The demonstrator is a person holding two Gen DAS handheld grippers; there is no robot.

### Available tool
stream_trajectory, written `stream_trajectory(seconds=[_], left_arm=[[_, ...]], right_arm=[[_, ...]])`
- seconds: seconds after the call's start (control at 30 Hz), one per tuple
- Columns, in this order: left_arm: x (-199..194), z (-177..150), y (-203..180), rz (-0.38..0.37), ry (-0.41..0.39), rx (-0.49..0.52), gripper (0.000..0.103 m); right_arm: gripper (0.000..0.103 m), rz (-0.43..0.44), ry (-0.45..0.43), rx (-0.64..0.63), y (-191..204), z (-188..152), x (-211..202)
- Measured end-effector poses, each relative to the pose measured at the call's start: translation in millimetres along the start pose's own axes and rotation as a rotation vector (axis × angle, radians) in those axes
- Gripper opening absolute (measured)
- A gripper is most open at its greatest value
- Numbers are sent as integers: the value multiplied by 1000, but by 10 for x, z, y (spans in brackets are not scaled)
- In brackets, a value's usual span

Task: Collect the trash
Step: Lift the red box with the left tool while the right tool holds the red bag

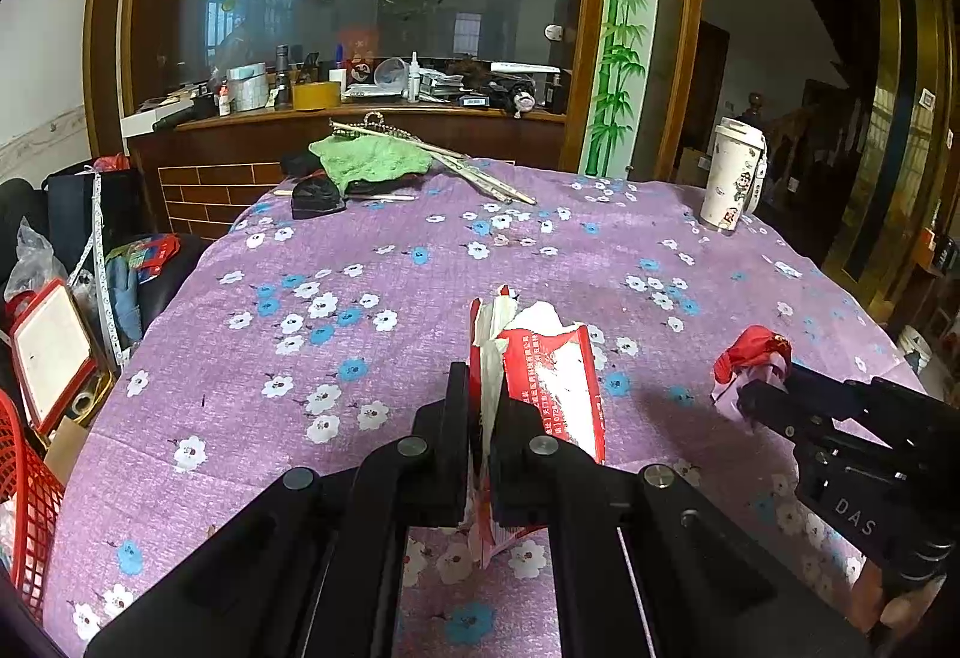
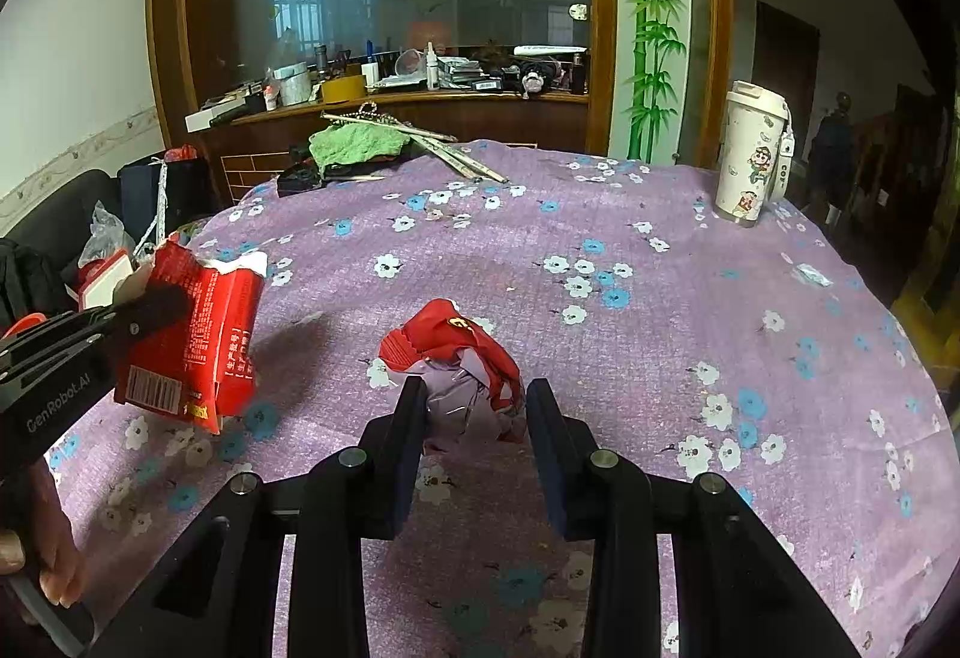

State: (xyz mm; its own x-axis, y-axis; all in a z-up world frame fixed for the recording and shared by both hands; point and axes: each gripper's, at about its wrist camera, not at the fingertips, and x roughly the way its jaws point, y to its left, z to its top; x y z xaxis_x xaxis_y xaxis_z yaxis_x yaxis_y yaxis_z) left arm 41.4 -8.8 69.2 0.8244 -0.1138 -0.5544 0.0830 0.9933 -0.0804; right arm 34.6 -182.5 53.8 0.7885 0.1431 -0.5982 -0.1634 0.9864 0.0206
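A torn red and white paper packet (image 1: 558, 376) stands up between the fingers of my left gripper (image 1: 485, 388), which is shut on it just above the purple flowered tablecloth (image 1: 372, 250). In the right wrist view the same packet (image 2: 204, 334) hangs at the left from the left gripper (image 2: 159, 301). My right gripper (image 2: 475, 388) is shut on a crumpled red wrapper (image 2: 456, 346) with pale plastic bunched in it. From the left wrist view, the right gripper (image 1: 753, 400) and its wrapper (image 1: 747, 352) sit at the right, low over the cloth.
A white cartoon tumbler (image 2: 753, 159) stands at the table's far right. At the far edge lie a green cloth (image 1: 372, 159), long sticks (image 1: 474, 172) and a black object (image 1: 315, 199). A red basket (image 1: 24, 484) and cluttered bags sit left of the table.
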Motion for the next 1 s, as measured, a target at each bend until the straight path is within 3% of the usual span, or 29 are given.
stream_trajectory(seconds=[1.0], left_arm=[[-139,13,-41,20,-3,21,4]], right_arm=[[37,-22,-15,10,-11,20,-50]])
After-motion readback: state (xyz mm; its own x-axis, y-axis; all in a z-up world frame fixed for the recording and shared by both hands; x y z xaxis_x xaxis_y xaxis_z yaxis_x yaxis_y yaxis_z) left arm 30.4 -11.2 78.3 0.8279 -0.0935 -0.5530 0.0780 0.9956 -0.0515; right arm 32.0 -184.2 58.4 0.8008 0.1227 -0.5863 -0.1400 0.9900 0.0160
